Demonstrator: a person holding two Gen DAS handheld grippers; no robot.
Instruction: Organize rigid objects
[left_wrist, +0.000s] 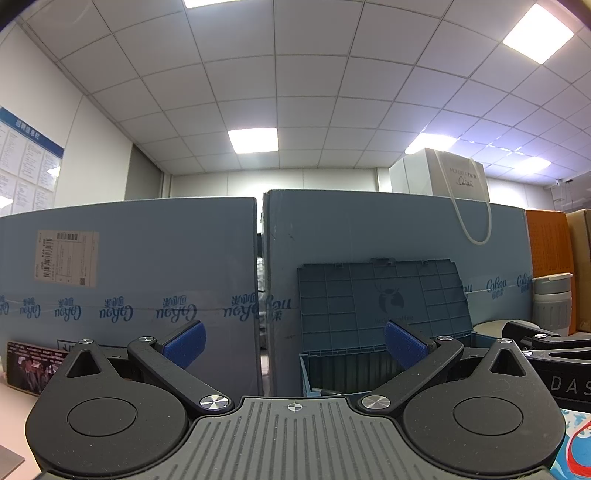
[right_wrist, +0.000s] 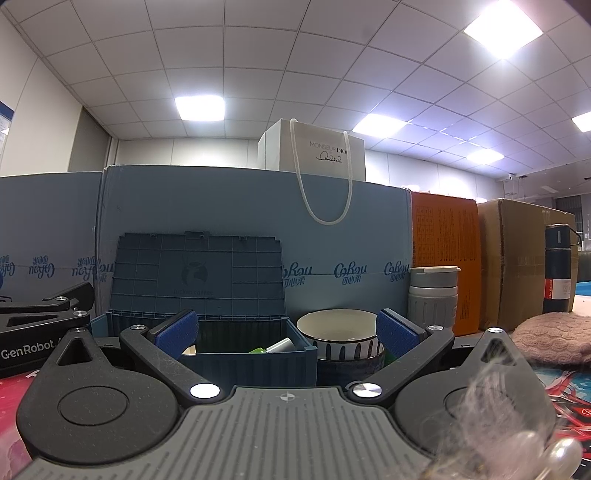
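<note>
The left gripper (left_wrist: 294, 345) hovers low over the surface, its blue pads spread wide and holding nothing. Ahead of it, a little right, stands the blue storage box (left_wrist: 369, 365), its lid (left_wrist: 384, 295) tipped up against tall blue cartons (left_wrist: 129, 266). The right gripper (right_wrist: 287, 334) is likewise spread and empty, facing the same box and a striped bowl (right_wrist: 340, 341) just beside it. Further right stand a grey tumbler (right_wrist: 433, 299) and a dark flask (right_wrist: 558, 269).

Right gripper (right_wrist: 286, 334) fingers spread, blue crate (right_wrist: 255, 360) lid up, bowl (right_wrist: 341, 339) beside, perhaps touching
</note>
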